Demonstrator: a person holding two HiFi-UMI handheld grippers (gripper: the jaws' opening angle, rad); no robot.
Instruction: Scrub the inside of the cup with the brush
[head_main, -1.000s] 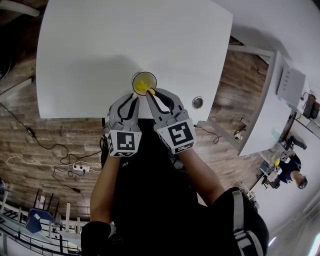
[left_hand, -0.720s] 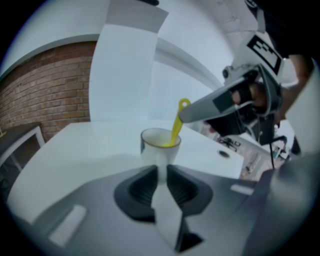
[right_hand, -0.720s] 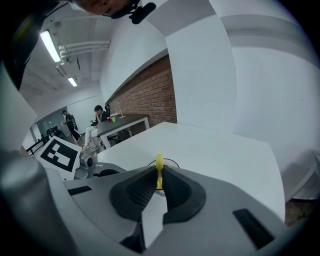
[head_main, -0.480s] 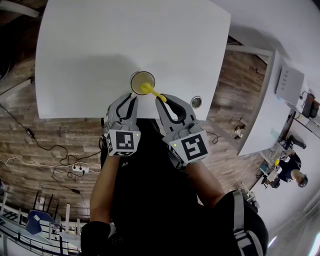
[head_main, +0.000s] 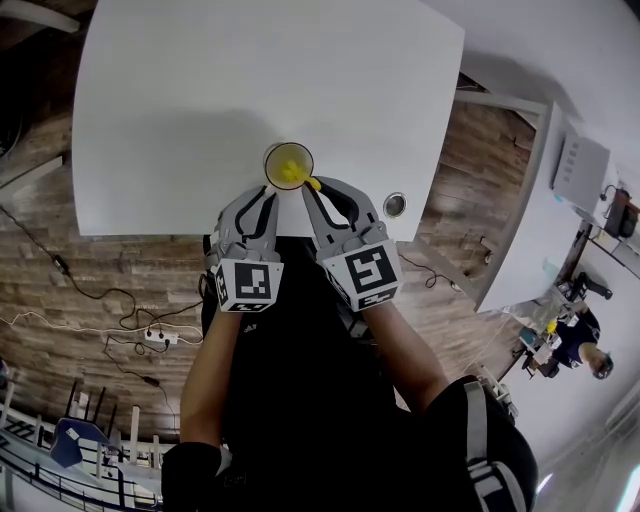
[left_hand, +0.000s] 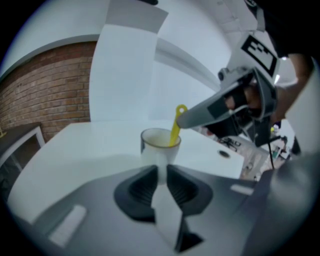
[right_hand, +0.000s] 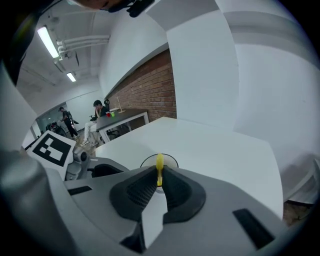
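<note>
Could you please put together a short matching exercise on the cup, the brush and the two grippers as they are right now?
1. cup
2. brush
3. left gripper
4. right gripper

A. yellow, dipping into the cup
B. shut on the brush handle
C. shut on the cup
D. upright on the white table

Pairs: 1-D, 2-A, 3-C, 4-B

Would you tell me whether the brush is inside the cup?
Inside: the yellow brush slants down past the cup rim, held by the right gripper.
</note>
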